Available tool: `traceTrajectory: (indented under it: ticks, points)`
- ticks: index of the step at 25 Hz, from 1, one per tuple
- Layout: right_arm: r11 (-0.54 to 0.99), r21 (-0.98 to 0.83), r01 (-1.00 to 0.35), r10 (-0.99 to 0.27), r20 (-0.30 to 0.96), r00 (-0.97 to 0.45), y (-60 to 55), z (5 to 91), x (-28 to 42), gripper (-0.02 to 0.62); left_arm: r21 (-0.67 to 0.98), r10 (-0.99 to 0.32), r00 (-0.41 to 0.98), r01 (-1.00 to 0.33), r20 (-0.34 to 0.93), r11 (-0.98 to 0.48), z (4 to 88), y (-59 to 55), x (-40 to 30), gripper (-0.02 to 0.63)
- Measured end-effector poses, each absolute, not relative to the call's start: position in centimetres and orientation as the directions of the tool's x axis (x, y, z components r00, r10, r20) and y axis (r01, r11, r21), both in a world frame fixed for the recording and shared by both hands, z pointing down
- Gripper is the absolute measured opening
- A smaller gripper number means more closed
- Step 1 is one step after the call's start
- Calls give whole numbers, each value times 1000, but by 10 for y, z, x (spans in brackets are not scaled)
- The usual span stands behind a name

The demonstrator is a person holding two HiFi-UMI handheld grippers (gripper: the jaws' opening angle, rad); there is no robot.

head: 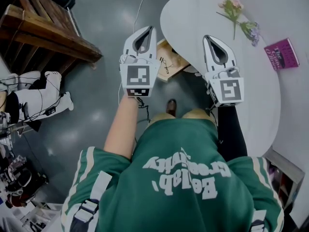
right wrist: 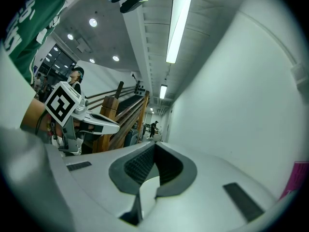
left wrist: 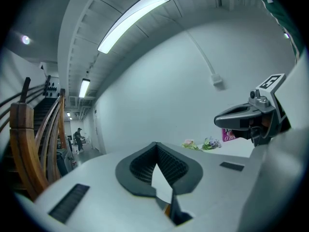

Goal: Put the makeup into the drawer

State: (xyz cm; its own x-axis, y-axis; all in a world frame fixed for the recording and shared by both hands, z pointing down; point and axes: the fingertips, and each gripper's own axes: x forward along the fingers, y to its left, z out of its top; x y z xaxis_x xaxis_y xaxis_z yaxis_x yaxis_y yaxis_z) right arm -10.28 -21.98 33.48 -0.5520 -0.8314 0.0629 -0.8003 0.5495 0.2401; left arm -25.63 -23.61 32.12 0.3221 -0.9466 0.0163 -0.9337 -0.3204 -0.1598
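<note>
Head view, grey two-jaw left gripper (head: 147, 29) and right gripper (head: 208, 37) held level, small light wooden box (head: 169, 62) between them by the round white table (head: 203, 13), makeup not discernible, left gripper view, jaws together on nothing, right gripper view, jaws likewise closed, empty.

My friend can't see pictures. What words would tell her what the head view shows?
A person in a green shirt holds the left claw and the right claw out level, both shut and empty, by a rounded white table. On it lie flowers and a pink book.
</note>
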Motion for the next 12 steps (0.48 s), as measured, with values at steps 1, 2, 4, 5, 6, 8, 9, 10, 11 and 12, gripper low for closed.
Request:
traceTrajectory:
  ticks: [1,2,4,5,6,8,9,10,11,12]
  points:
    - [546,238,-803,-834,66,-547,-220,335,-102,9,-160,-946,322,-934,17,-321,322,-236,-256,15]
    - [549,240,-801,-832,64,-551,-219,334,-103,9,-159,-946,324,-933,17,-322,322,-235,-255,15]
    - [559,250,-791,-824,53,-565,-217,334,-103,9,-156,-945,327,-933,18,-325,322,-235,-254,15]
    - [561,253,-789,-821,47,-569,-217,333,-103,9,-153,-945,328,-933,18,-326,323,-235,-254,15]
    - [561,255,-788,-820,40,-571,-216,332,-102,9,-150,-945,328,-933,19,-327,323,-234,-254,15]
    - [556,256,-790,-823,36,-567,-216,331,-101,9,-150,-945,326,-934,19,-325,324,-233,-254,15]
    - [553,257,-793,-825,36,-564,-215,330,-101,9,-151,-945,326,-934,18,-325,324,-232,-254,15]
    - [550,257,-794,-827,36,-561,-215,330,-101,9,-151,-945,326,-934,17,-325,323,-231,-255,15]
    - [548,257,-796,-828,36,-559,-214,329,-101,9,-151,-945,326,-934,17,-325,323,-231,-256,15]
    - [547,257,-797,-829,36,-558,-213,329,-101,9,-151,-945,326,-934,17,-324,322,-230,-257,15]
